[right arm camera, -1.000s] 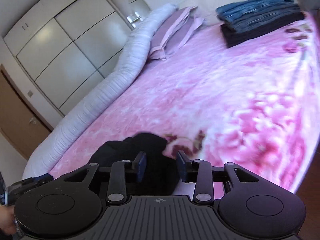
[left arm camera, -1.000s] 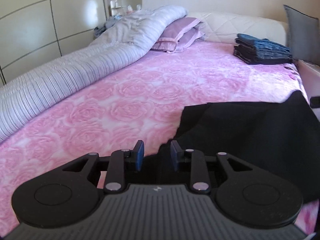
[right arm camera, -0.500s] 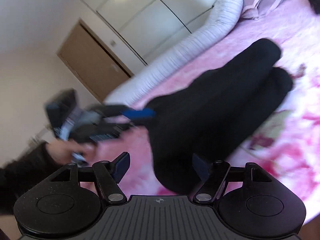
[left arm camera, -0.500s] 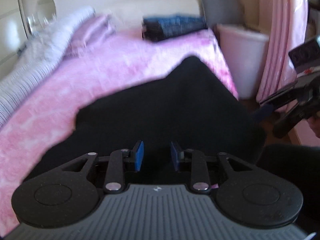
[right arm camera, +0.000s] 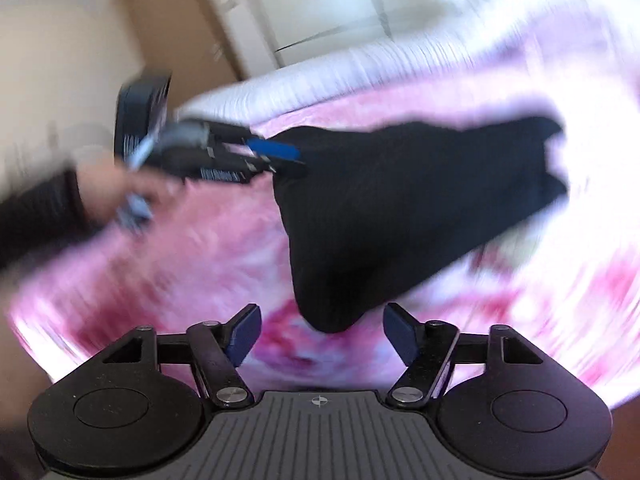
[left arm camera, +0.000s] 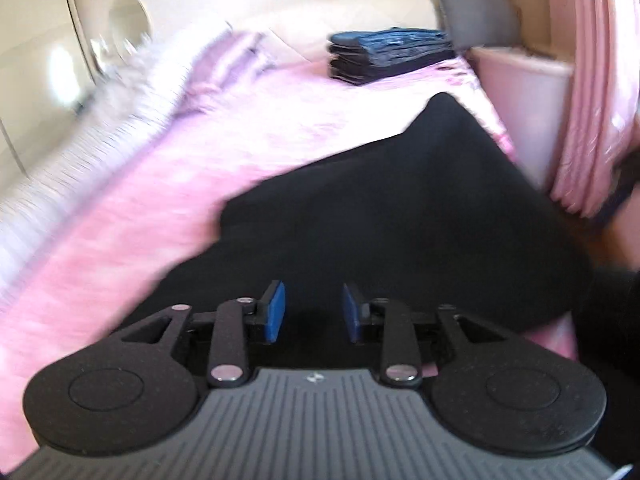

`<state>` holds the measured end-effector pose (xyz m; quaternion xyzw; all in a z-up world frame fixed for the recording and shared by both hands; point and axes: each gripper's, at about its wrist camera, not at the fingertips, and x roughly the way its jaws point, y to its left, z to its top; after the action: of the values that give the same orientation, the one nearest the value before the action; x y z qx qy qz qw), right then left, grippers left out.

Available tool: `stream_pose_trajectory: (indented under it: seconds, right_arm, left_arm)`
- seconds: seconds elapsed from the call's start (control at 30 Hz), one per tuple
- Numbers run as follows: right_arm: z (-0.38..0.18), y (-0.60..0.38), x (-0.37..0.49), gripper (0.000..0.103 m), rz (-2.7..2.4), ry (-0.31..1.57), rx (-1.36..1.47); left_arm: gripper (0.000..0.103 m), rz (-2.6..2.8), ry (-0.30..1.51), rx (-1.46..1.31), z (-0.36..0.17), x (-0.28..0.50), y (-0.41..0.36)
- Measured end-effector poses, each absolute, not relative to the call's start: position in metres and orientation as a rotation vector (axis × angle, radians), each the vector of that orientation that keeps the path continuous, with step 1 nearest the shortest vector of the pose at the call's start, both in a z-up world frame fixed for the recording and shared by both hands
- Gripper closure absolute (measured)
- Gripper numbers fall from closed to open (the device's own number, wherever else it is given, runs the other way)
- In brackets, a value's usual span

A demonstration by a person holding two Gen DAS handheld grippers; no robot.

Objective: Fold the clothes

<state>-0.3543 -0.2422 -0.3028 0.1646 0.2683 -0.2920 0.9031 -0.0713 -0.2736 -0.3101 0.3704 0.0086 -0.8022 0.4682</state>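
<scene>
A black garment [left arm camera: 400,220] lies spread on the pink rose blanket [left arm camera: 192,168]. My left gripper [left arm camera: 314,312] sits over its near edge, with black cloth filling the gap between the blue pads; its jaws are opening. In the right wrist view the left gripper [right arm camera: 280,156] still has the corner of the garment [right arm camera: 400,200] between its fingers. My right gripper [right arm camera: 320,336] stands wide open. The garment's lower tip hangs just ahead of its pads, touching neither.
A stack of folded dark and blue clothes [left arm camera: 388,58] rests by the headboard. A striped duvet roll [left arm camera: 80,152] runs along the bed's left side. A pink curtain [left arm camera: 592,80] and a pale bin [left arm camera: 528,100] stand right of the bed. A sleeved hand [right arm camera: 108,188] holds the left gripper.
My right gripper opened wide, let go of the garment and rolled back. My left gripper swung right over the black cloth and its pads parted slightly.
</scene>
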Motion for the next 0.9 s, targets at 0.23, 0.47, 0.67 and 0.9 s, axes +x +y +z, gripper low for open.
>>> stream_pose_trajectory:
  seconds: [0.23, 0.47, 0.67, 0.9]
  right_arm:
    - [-0.322, -0.21, -0.269, 0.028, -0.525, 0.761, -0.134]
    - [-0.37, -0.232, -0.22, 0.031, -0.644, 1.025, -0.386]
    - [-0.365, -0.253, -0.245, 0.066, -0.572, 1.049, -0.474]
    - [-0.331, -0.275, -0.316, 0.068, -0.652, 1.135, -0.525]
  left_arm:
    - [0.051, -1.803, -0.504, 1.207, -0.34, -0.056, -0.246]
    - [0.033, -1.737, -1.048, 1.461, -0.408, -0.073, -0.262]
    - [0.048, -1.701, -1.146, 1.548, -0.418, -0.077, -0.296]
    - [0.065, -1.802, -0.803, 1.529, -0.369, -0.136, -0.233]
